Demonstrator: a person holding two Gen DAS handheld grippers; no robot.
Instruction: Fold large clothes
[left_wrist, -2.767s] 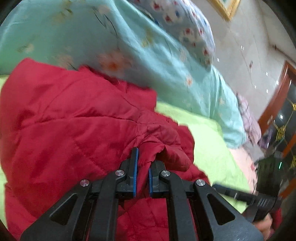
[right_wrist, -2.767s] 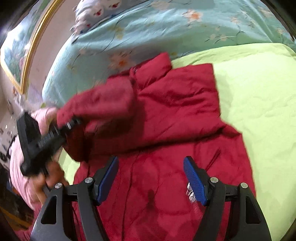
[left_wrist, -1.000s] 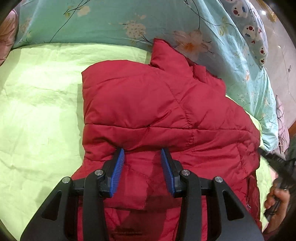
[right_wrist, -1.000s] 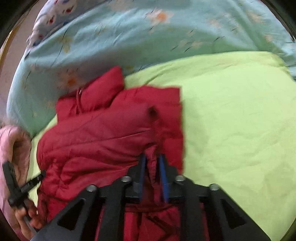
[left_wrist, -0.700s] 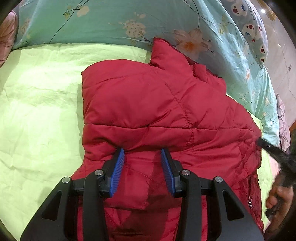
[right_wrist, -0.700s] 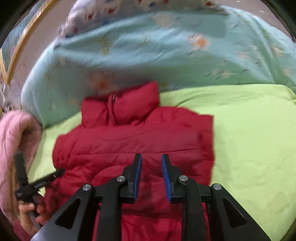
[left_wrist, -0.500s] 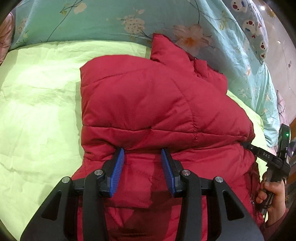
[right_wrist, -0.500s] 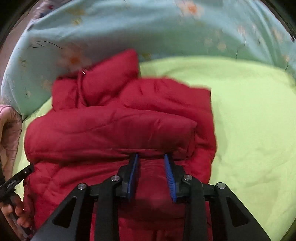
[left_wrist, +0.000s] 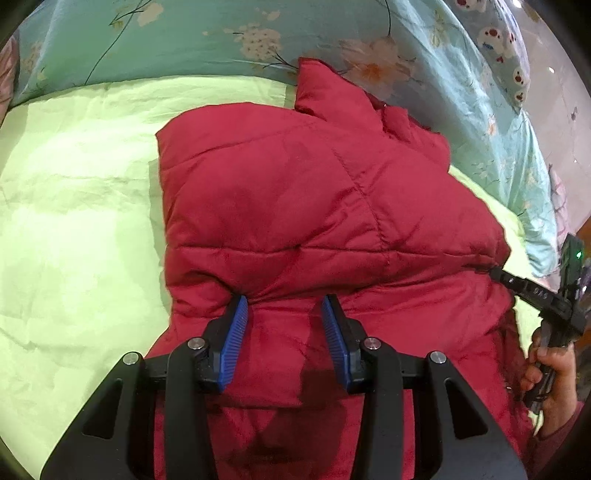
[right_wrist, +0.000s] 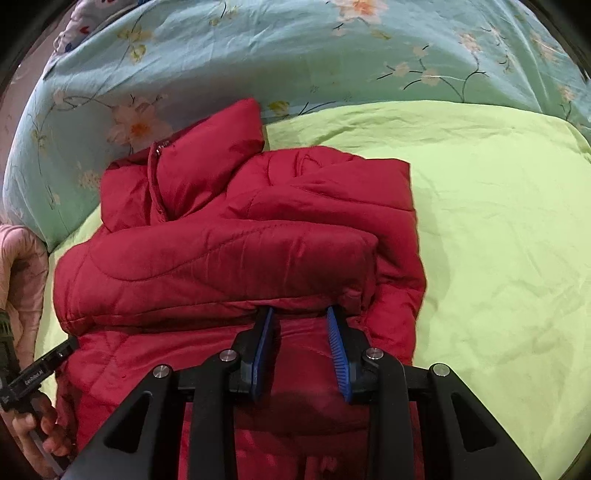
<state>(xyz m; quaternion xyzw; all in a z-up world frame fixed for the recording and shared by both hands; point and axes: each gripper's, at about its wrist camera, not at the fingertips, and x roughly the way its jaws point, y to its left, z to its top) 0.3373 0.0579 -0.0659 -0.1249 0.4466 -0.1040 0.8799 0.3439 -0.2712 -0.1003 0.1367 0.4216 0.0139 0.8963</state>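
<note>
Ahead through the left wrist view: red quilted jacket (left_wrist: 314, 206) spread on a lime-green bed sheet (left_wrist: 74, 206), collar against a teal floral quilt (left_wrist: 184, 40). Left gripper (left_wrist: 283, 314) parted, blue pads resting on the jacket below a folded sleeve, clasping nothing. Right gripper (left_wrist: 496, 271) at the jacket's right edge, tips hidden.

Then the right wrist view: right gripper (right_wrist: 300, 314) partly spread, tips tucked under the folded sleeve's edge, grip unclear.

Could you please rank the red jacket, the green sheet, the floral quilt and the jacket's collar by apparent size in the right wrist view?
1. Green sheet and red jacket: too alike to rank.
2. Floral quilt.
3. Collar.
</note>
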